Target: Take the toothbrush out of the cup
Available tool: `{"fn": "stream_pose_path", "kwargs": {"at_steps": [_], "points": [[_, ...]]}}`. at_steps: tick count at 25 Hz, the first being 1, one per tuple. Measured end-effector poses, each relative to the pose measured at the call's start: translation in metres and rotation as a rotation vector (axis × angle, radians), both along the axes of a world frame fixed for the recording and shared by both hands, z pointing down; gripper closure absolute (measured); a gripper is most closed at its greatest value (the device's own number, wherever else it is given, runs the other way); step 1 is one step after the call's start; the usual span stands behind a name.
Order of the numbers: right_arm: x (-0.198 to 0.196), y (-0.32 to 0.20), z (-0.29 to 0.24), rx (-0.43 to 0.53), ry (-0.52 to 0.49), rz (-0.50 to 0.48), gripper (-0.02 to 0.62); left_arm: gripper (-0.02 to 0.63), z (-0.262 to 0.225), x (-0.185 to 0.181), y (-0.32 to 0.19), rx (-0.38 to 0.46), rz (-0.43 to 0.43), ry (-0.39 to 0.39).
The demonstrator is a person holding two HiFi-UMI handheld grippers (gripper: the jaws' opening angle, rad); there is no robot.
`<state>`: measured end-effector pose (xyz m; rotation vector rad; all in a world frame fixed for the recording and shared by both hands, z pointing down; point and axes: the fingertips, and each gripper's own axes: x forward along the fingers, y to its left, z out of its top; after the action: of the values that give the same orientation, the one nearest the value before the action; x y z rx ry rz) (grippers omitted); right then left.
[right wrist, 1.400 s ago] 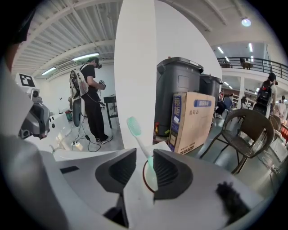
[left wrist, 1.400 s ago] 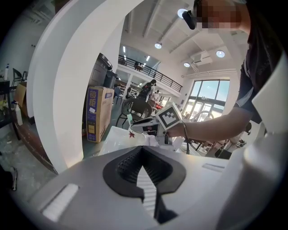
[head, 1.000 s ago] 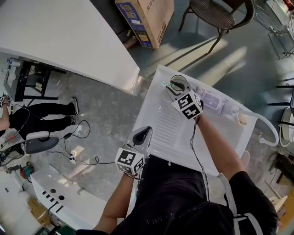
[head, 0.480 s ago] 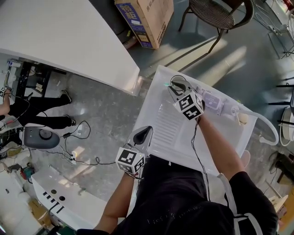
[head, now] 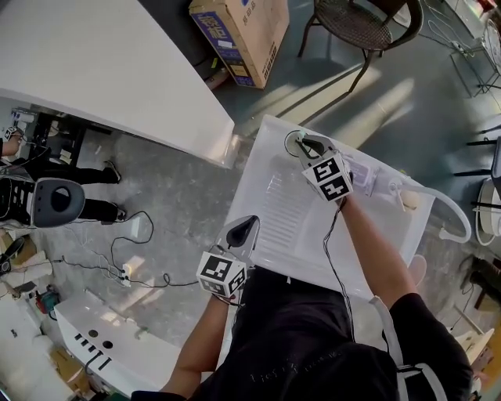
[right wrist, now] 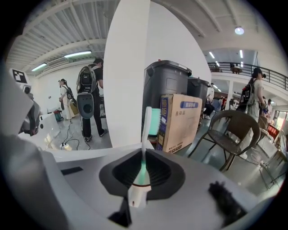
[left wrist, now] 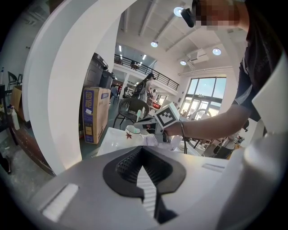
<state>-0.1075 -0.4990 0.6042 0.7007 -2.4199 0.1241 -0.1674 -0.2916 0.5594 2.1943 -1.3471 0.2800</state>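
floor (head: pixel 180 196): grey concrete, sunlit | wicker chair (head: pixel 356 23) | cardboard box (head: pixel 235 35)

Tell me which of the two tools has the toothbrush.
The right tool: its jaws are closing on the white-and-green toothbrush. The left tool is shut on nothing.

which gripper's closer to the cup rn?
Right. The right gripper is right at the cup, its jaws closing on the toothbrush. The left gripper sits shut at the basin's near edge, well short of the cup.
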Motion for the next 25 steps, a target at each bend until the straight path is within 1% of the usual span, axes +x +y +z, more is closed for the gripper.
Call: {"fn": "stream_pose_path", "kwargs": {"at_steps": [5,7,10,19,25], "points": [[0.010,0.003,-0.005,-0.038,-0.053,0.044,0.559,0.600,-0.005,0.003,-0.003,0.016,0.006,0.004],[0.012,0.005,-0.007,-0.044,-0.060,0.043,0.558,0.600,-0.007,0.005,-0.004,0.019,0.023,0.004],[0.015,0.008,-0.013,-0.042,-0.062,0.038,0.559,0.600,-0.008,0.011,-0.004,0.025,0.043,0.003],[0.027,0.008,-0.046,-0.015,-0.108,0.072,0.558,0.600,-0.016,0.021,-0.007,0.046,0.067,0.018],[0.036,0.006,-0.061,-0.001,-0.114,0.080,0.558,0.600,-0.024,0.027,-0.012,0.071,0.078,0.021]]}}
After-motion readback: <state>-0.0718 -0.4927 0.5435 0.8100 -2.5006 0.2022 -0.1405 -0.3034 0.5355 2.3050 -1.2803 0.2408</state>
